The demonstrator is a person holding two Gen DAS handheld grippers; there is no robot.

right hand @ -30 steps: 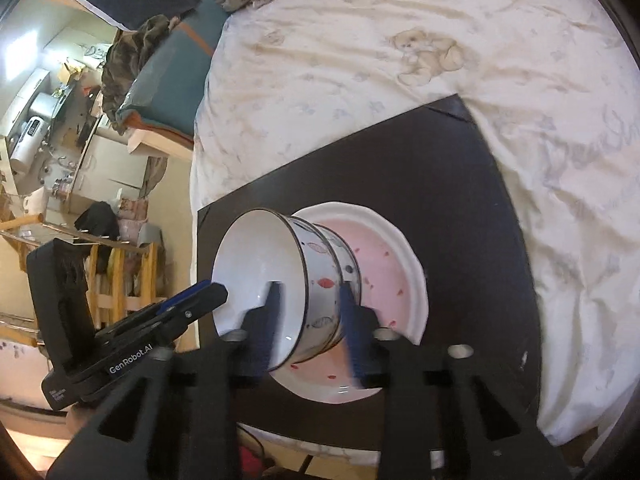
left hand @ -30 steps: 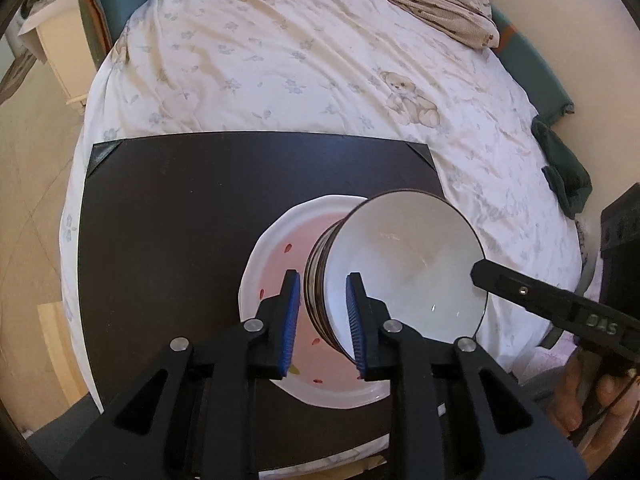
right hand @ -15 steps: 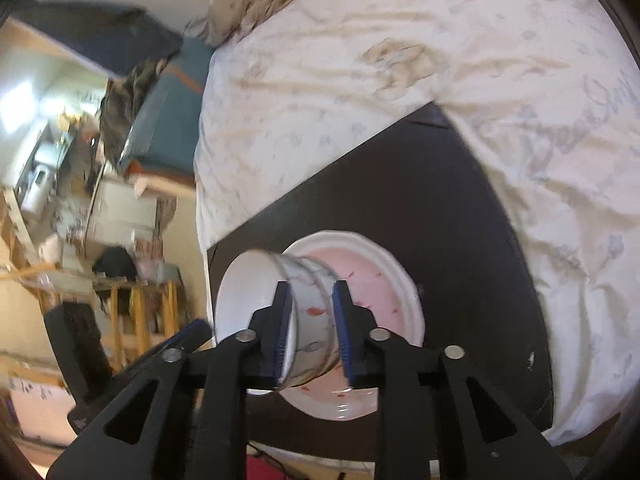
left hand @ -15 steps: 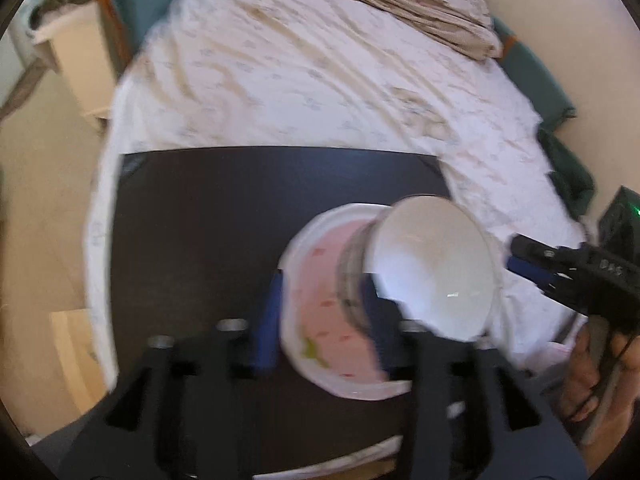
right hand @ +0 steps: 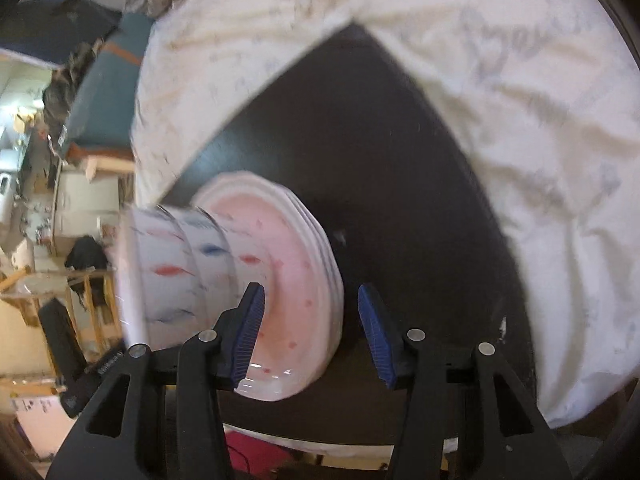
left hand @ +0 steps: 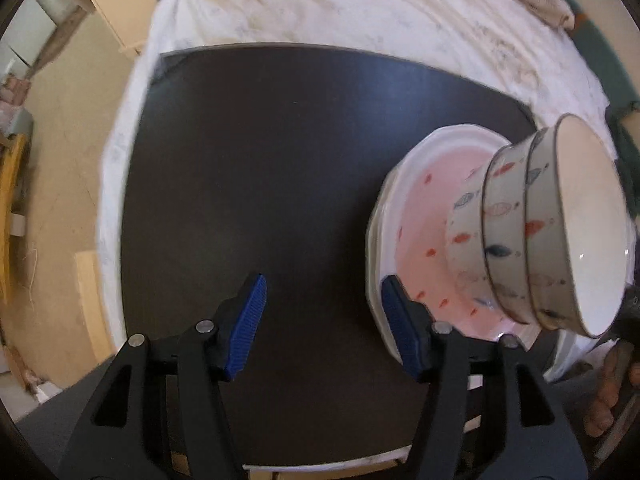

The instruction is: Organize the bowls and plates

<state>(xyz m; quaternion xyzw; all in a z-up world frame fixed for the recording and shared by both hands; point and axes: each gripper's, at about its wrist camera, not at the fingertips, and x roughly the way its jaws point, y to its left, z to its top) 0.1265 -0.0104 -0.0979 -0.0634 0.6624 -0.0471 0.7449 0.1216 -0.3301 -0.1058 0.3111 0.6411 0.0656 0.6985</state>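
Observation:
Three nested white bowls [left hand: 516,224] with red and blue fish marks stand on a stack of white plates [left hand: 420,220] with pink centres, on a dark board [left hand: 260,168]. My left gripper [left hand: 324,326] hangs low at the plates' left edge. Its jaws are opening, its right pad is at the rim, and only bare board lies between them. In the right wrist view the bowls [right hand: 176,268] and plates [right hand: 300,248] sit left of centre. My right gripper [right hand: 312,332] straddles the plates' near rim with its jaws opening and the pads not pressing.
The board lies on a bed with a white printed sheet [left hand: 360,8] [right hand: 500,100]. A hand [left hand: 612,400] shows at the lower right of the left wrist view. Beige floor [left hand: 60,184] and furniture lie past the bed's edge.
Both grippers have let go of the top bowl's rim and opened. They sank and moved apart to opposite edges of the plate stack, and the bowls now stand free.

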